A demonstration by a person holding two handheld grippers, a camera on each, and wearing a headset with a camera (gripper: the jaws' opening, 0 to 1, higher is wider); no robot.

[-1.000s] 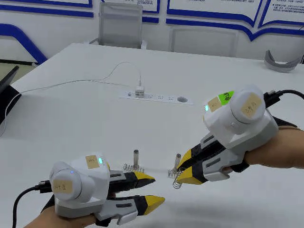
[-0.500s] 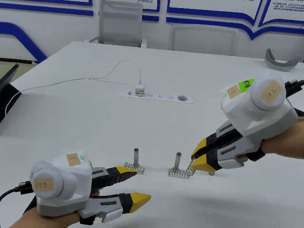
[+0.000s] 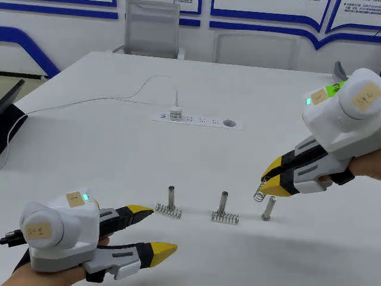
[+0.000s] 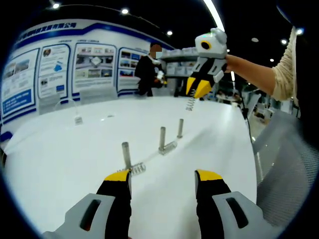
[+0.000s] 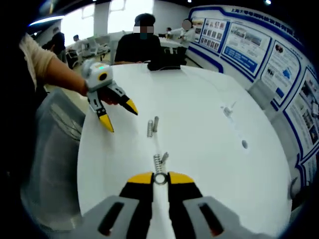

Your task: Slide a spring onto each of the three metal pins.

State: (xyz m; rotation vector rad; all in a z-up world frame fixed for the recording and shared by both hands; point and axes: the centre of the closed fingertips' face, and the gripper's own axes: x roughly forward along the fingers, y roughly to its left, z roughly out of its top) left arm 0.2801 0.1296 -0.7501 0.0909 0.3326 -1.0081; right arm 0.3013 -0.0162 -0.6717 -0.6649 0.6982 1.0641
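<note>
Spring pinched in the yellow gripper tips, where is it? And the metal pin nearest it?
held spring (image 3: 259, 195), head view, on its hanging lower coils.
rightmost metal pin (image 3: 269, 208), head view, on the middle of its shaft.

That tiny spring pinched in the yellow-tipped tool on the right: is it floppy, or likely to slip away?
Probably very light: the spring hangs from just the tips of the right hand-held gripper. Its thin open coils suggest it squashes easily and might pop free. Being round, it would likely roll on the smooth table.
</note>
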